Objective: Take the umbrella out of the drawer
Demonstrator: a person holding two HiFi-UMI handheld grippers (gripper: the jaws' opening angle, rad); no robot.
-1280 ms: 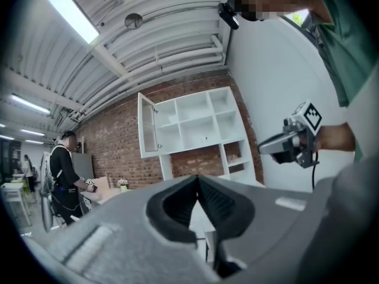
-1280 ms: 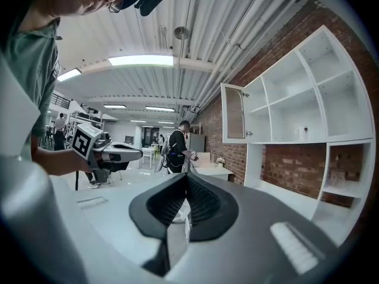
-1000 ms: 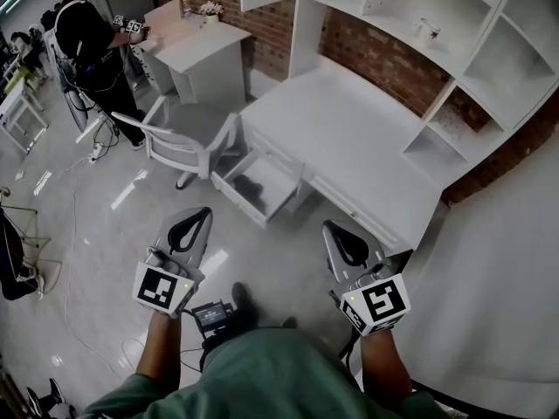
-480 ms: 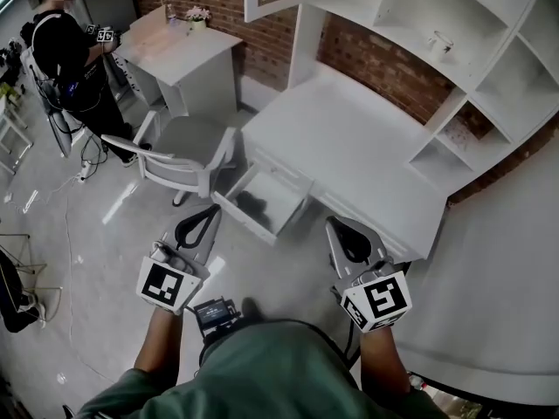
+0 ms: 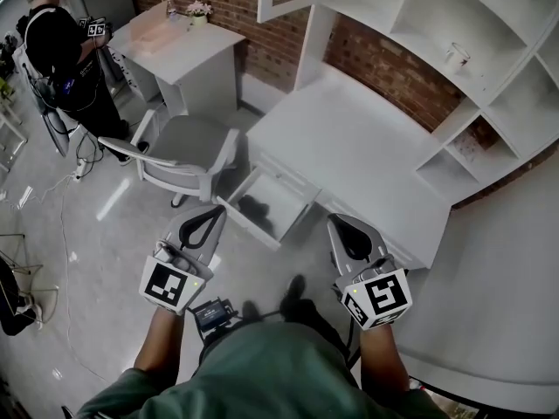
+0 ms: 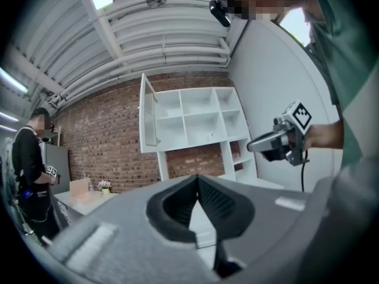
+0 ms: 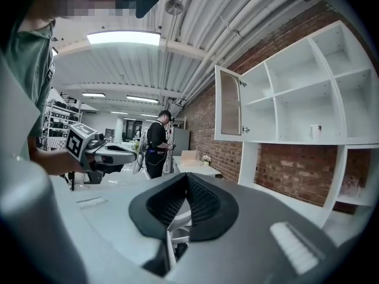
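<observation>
The white desk's drawer (image 5: 281, 219) stands pulled out, and a dark, folded umbrella (image 5: 252, 206) lies inside it. In the head view my left gripper (image 5: 215, 210) is held level just left of the drawer's near corner, jaws shut and empty. My right gripper (image 5: 340, 220) hovers by the desk's front edge, to the right of the drawer, also shut on nothing. Neither touches the drawer. In the left gripper view the left gripper (image 6: 197, 180) shows its pads closed together, with the right gripper (image 6: 277, 143) beside it. The right gripper view shows the right gripper (image 7: 186, 177) closed too.
A white desk (image 5: 349, 142) with a tall shelf unit (image 5: 454, 33) stands against a brick wall. A white chair (image 5: 179, 151) sits left of the drawer. Farther left, a person (image 5: 57, 42) stands by a small table (image 5: 179, 46). Cables lie on the floor (image 5: 79, 225).
Both grippers have moved forward toward the desk, still shut. The open drawer now lies just ahead of the left gripper's tip. A foot has stepped forward below.
</observation>
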